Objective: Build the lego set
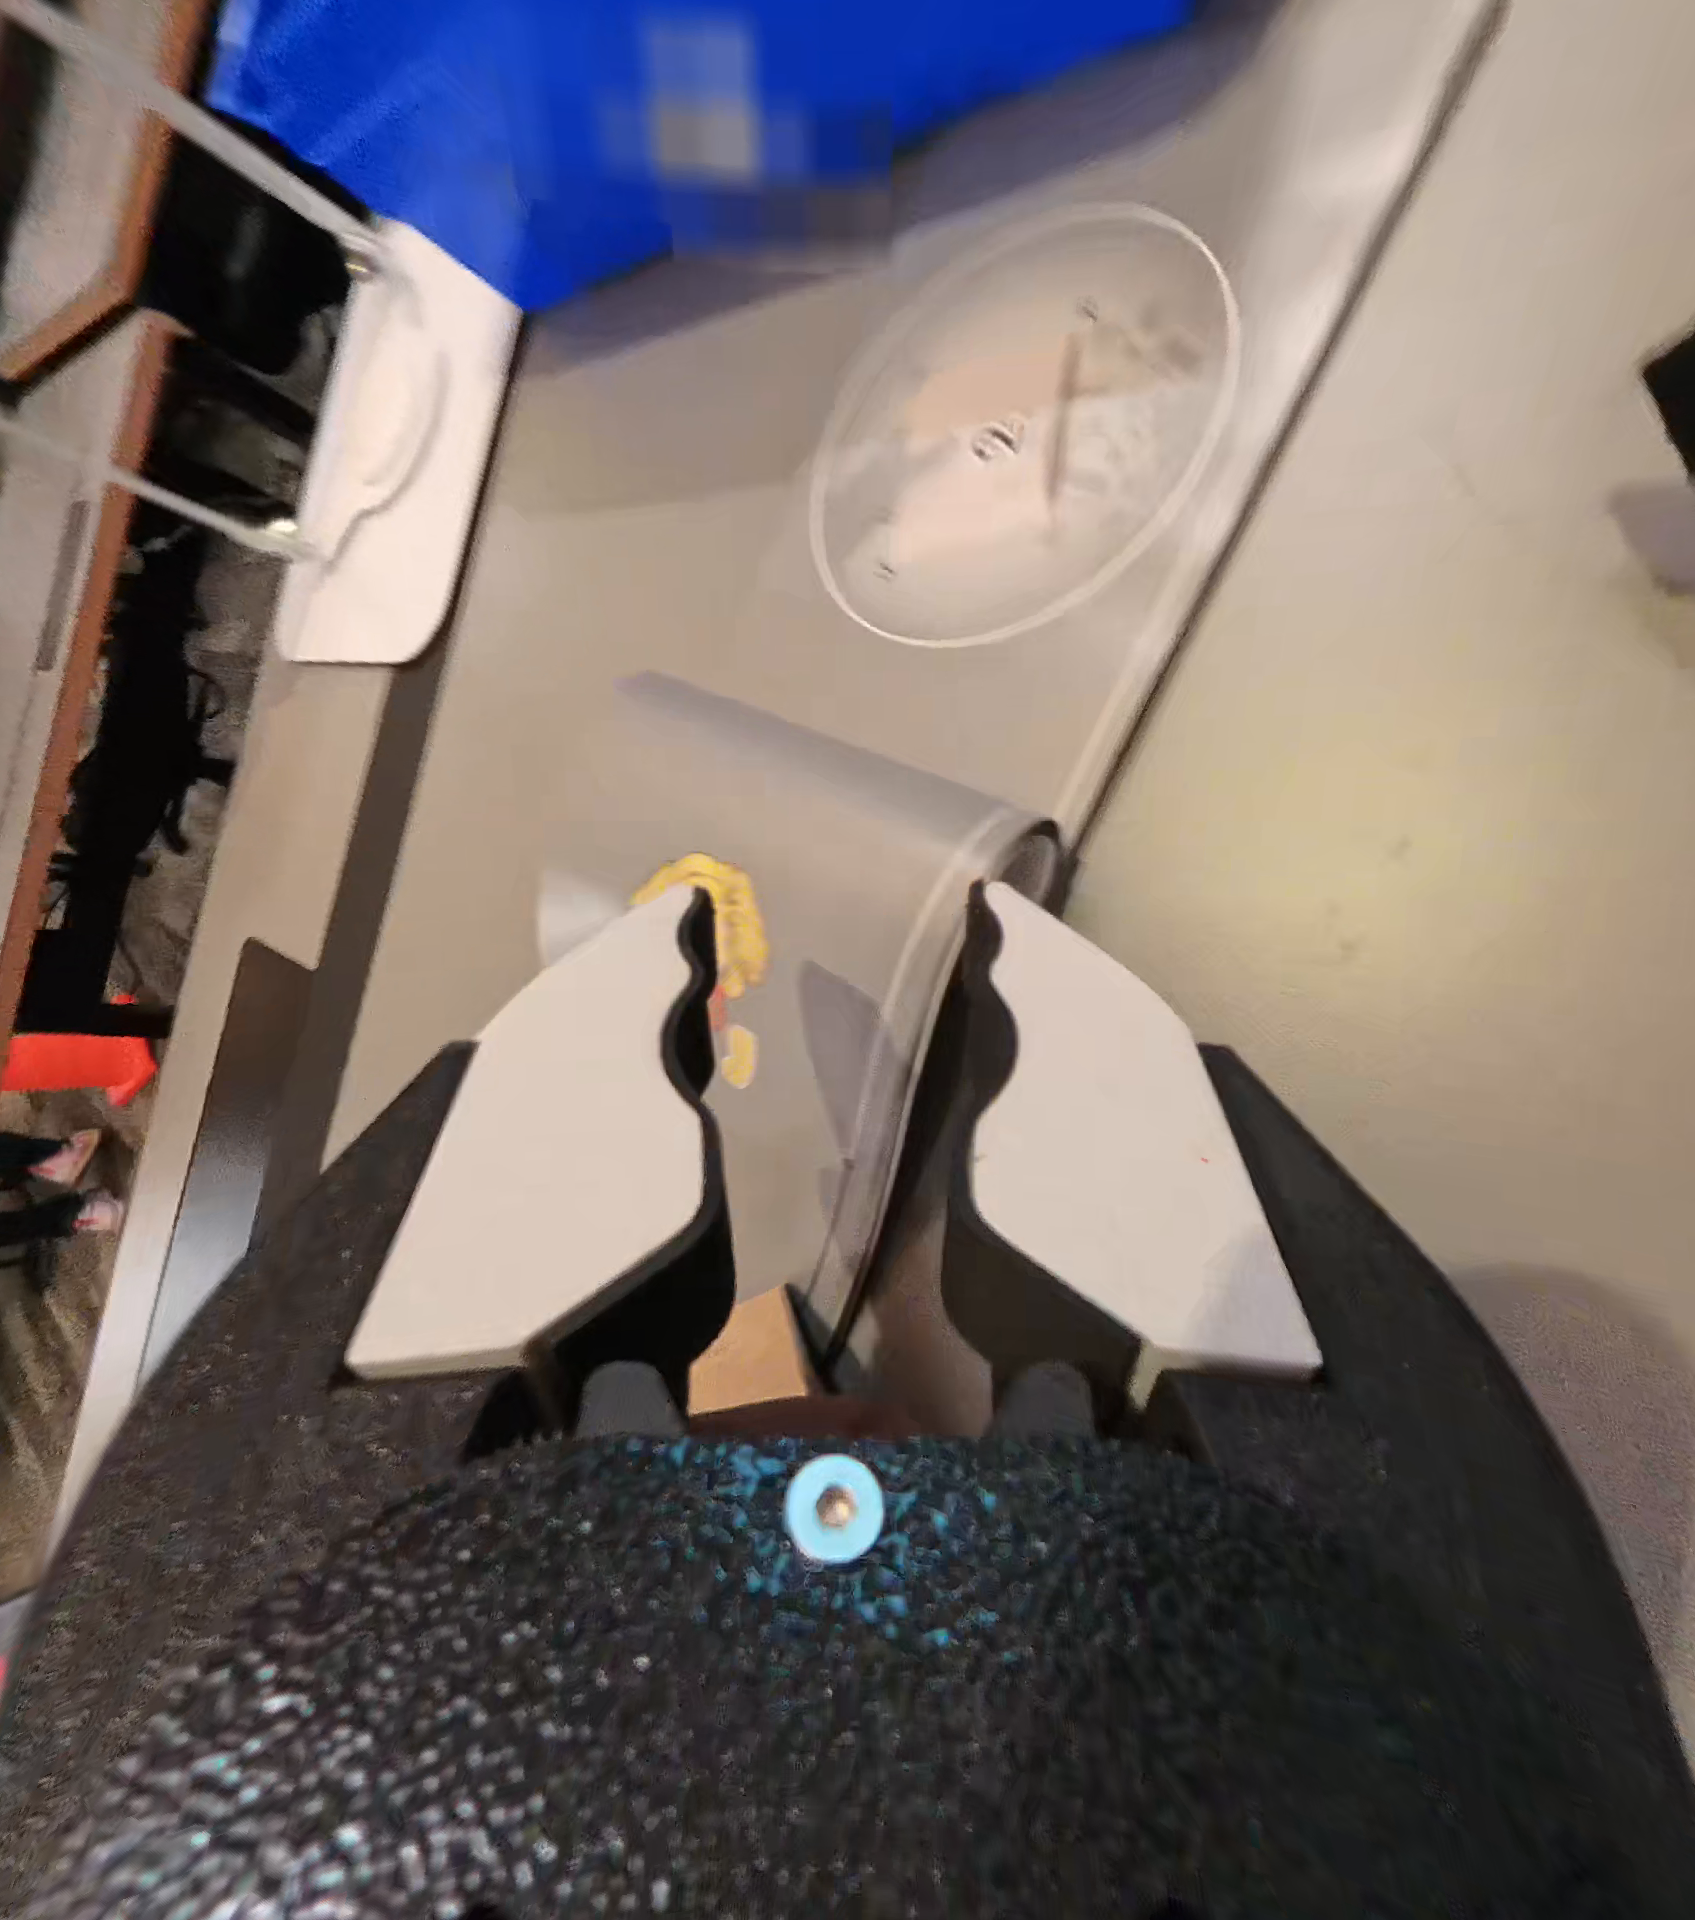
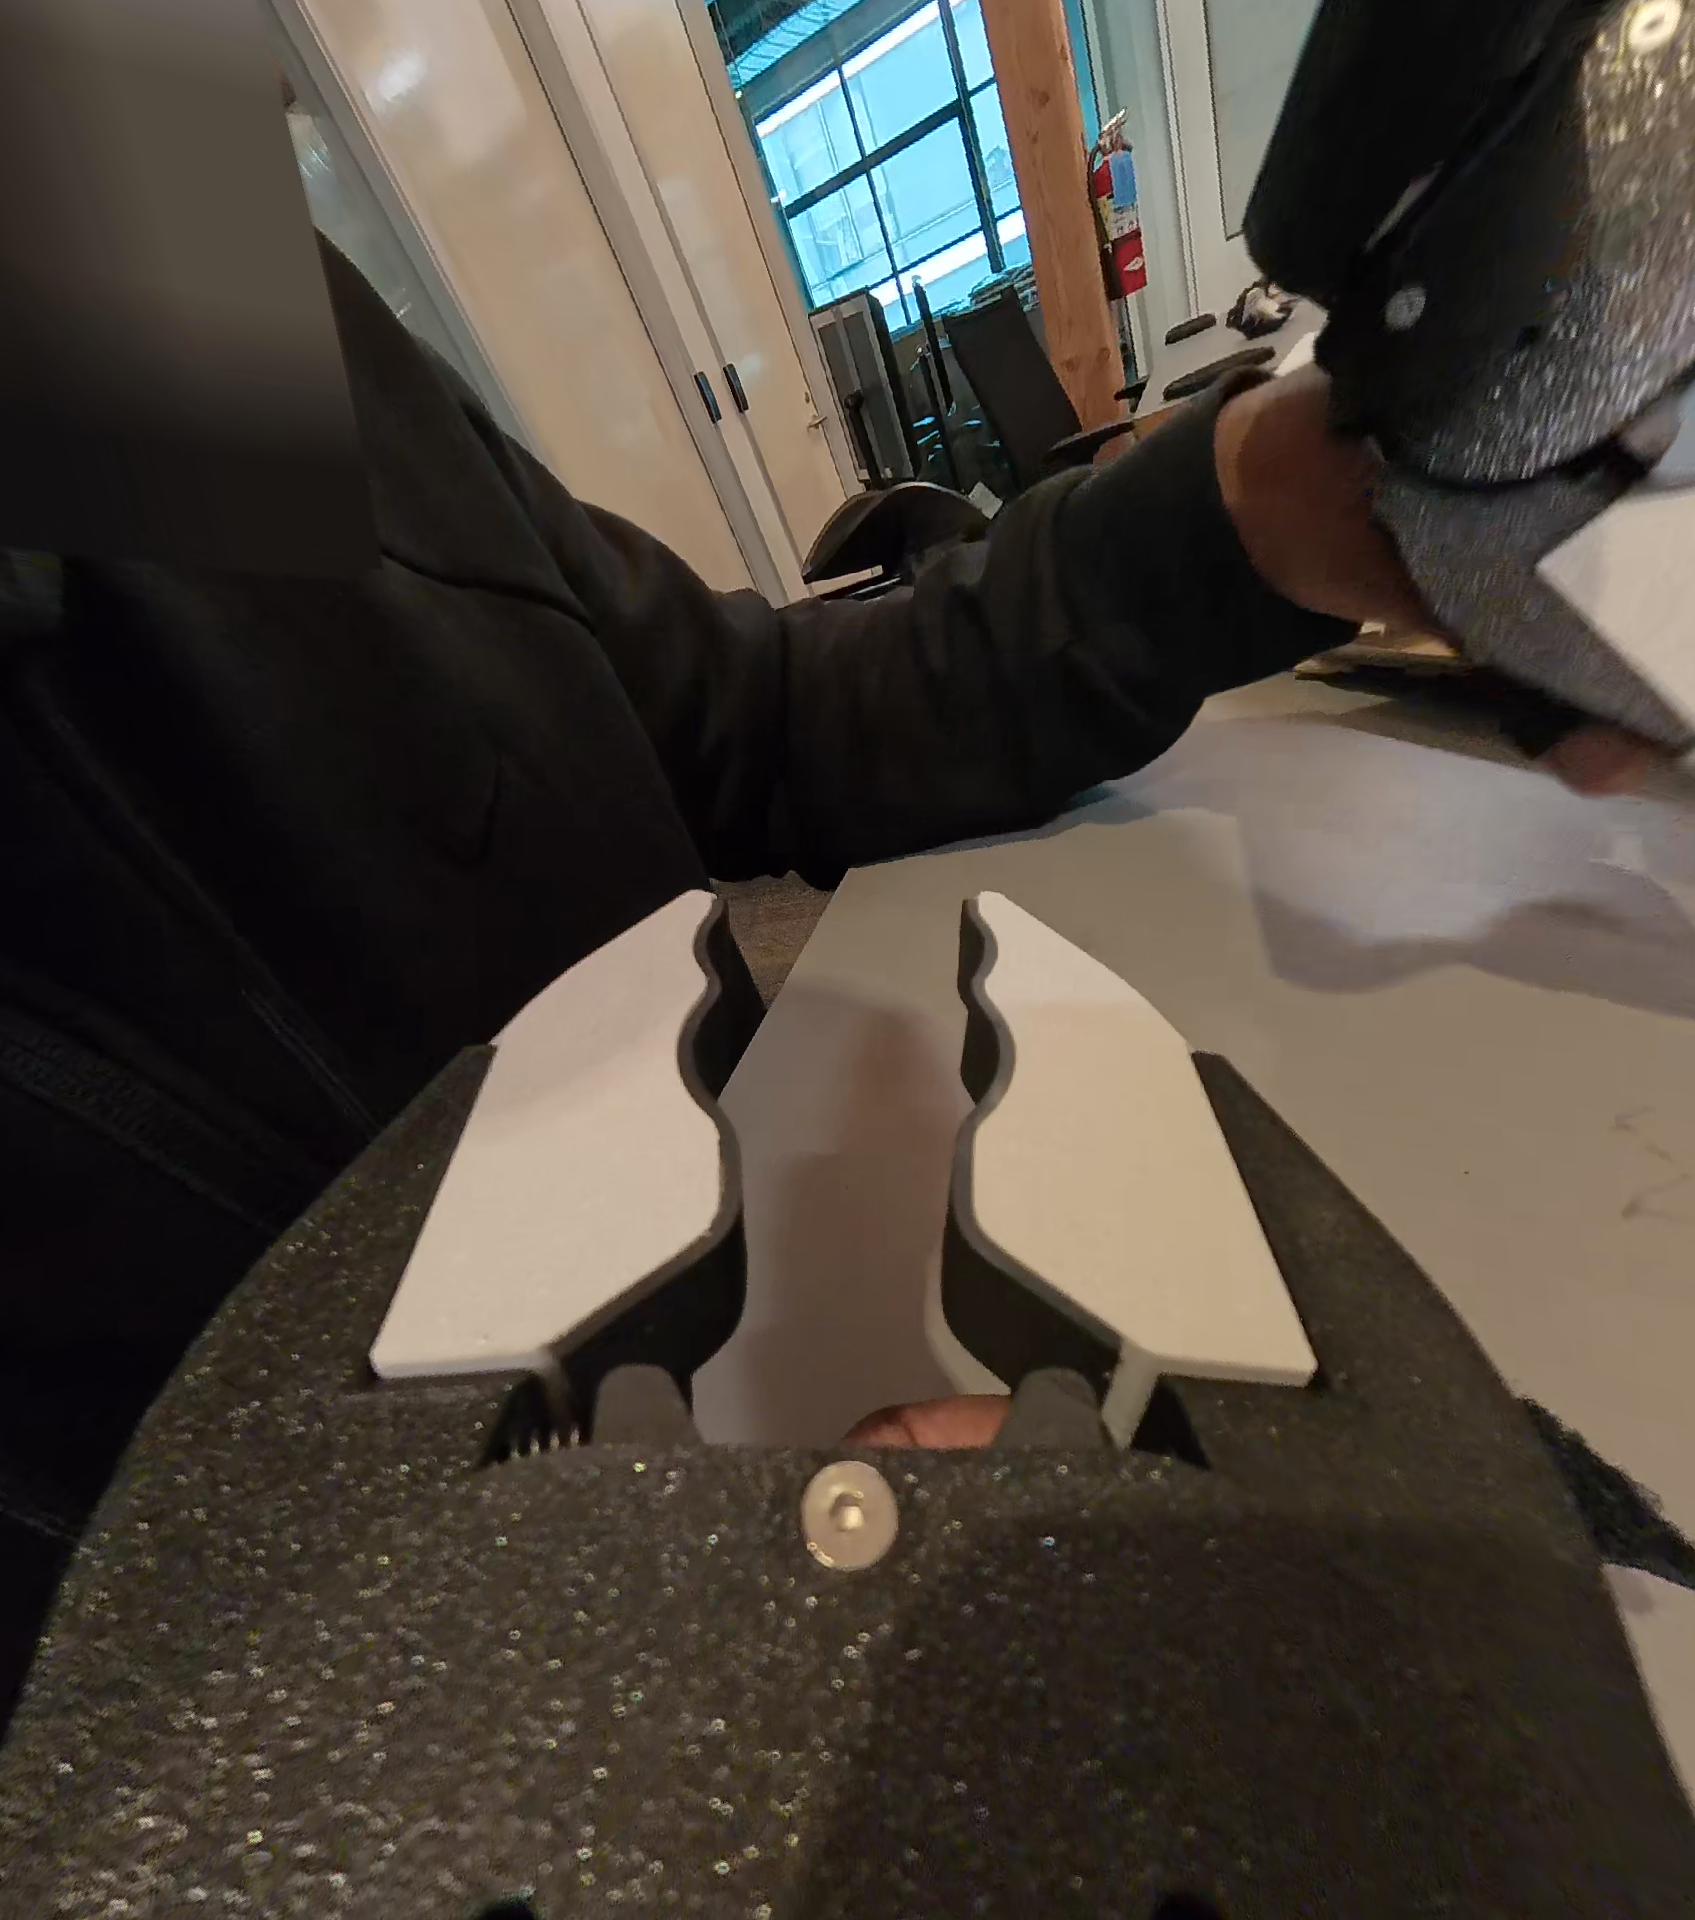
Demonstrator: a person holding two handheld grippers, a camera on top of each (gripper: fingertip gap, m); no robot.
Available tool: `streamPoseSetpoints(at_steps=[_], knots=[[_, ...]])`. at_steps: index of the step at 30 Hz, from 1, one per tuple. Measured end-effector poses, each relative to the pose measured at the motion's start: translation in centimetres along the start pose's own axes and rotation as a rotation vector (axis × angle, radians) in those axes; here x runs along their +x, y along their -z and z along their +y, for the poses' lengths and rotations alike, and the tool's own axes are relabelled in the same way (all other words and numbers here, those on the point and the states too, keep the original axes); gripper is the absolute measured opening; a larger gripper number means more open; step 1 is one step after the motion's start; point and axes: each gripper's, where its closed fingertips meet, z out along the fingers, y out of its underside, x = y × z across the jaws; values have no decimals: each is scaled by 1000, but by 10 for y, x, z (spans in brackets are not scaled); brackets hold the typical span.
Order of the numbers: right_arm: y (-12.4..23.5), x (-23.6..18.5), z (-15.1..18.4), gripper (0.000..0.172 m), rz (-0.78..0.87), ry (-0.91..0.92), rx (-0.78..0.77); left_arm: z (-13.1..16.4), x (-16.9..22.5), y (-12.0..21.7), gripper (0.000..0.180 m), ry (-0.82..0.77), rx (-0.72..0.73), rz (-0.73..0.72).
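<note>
A rough, speckled black plastic body is seen on the left gripper [image 1: 838,904], with smooth matt pale-grey fingers [image 1: 562,1122]. The same grainy finish is shown by the right gripper [image 2: 838,914]. The tabletop [image 1: 1445,935] is smooth and matt grey. A clear, glossy plastic cup [image 1: 926,1039] and a clear round lid [image 1: 1025,426] are visible. The sleeve [image 2: 822,665] is of matt black cloth.

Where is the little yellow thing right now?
In the left wrist view, the yellow thing sits just past the left gripper's left fingertip, beside a clear plastic cup, below the round clear lid.
</note>
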Motion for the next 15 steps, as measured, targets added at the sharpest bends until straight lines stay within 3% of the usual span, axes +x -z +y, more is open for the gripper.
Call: streamPoseSetpoints(at_steps=[4,15], knots=[[0,-1,0,42,-4,1,1,8,15,-6,47,-88,-47,54],[1,-1,0,42,-10,-3,2,32,6,-15,42,-209,-140,-31]])
